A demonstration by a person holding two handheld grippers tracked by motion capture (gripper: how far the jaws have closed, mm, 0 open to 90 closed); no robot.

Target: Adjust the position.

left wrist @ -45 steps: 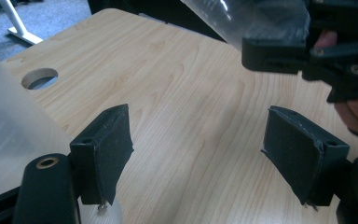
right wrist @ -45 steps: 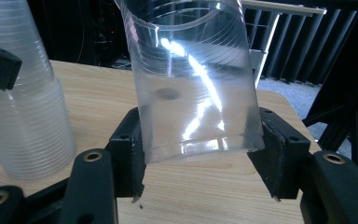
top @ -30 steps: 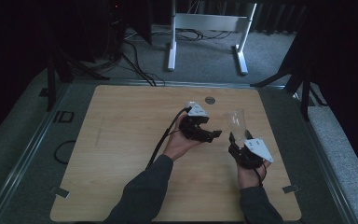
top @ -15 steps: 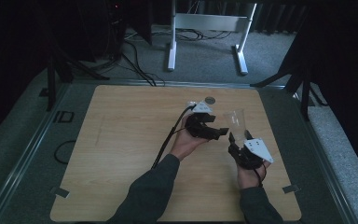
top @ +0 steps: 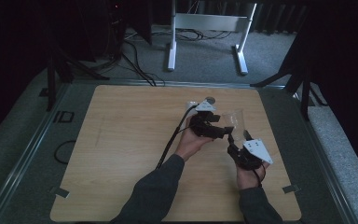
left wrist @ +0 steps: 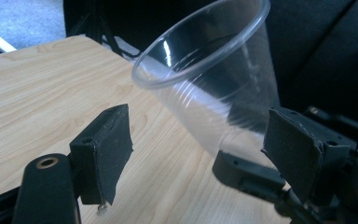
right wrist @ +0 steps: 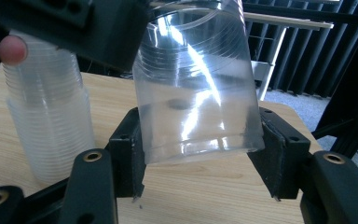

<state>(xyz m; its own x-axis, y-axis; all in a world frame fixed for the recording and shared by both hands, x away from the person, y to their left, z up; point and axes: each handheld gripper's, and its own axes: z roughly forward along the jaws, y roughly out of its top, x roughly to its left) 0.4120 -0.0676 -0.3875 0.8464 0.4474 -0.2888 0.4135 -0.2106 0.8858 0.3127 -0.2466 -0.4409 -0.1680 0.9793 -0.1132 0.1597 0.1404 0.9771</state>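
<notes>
Over the table's right half: one clear plastic cup (top: pixel 235 122) was held above the wood, just ahead of the right gripper (top: pixel 233 138).
Cup grip: in the right gripper view that gripper's two jaws pressed the cup (right wrist: pixel 198 88) near its base, one on each side, gripping it.
Cup pose: in the left gripper view the cup (left wrist: pixel 219 79) leaned, mouth up and toward the camera.
Left gripper (top: pixel 223 132): its jaws stood wide apart with the cup between them and clear of both pads (left wrist: pixel 112 149), so it was open.
Stack: one stack of nested clear cups (right wrist: pixel 49 121) stood upright on the table (top: pixel 130 140); individual cups could not be counted.
Grippers: two, one in each hand.
Right gripper view alone: the stack's ribbed rims, and a fingertip (right wrist: pixel 11 49) by the stack's top.
High view alone: both forearms in dark sleeves, a white frame (top: pixel 209 28) on the floor beyond, one round hole (top: pixel 210 99) near the table's far edge.
Writing: none readable.
</notes>
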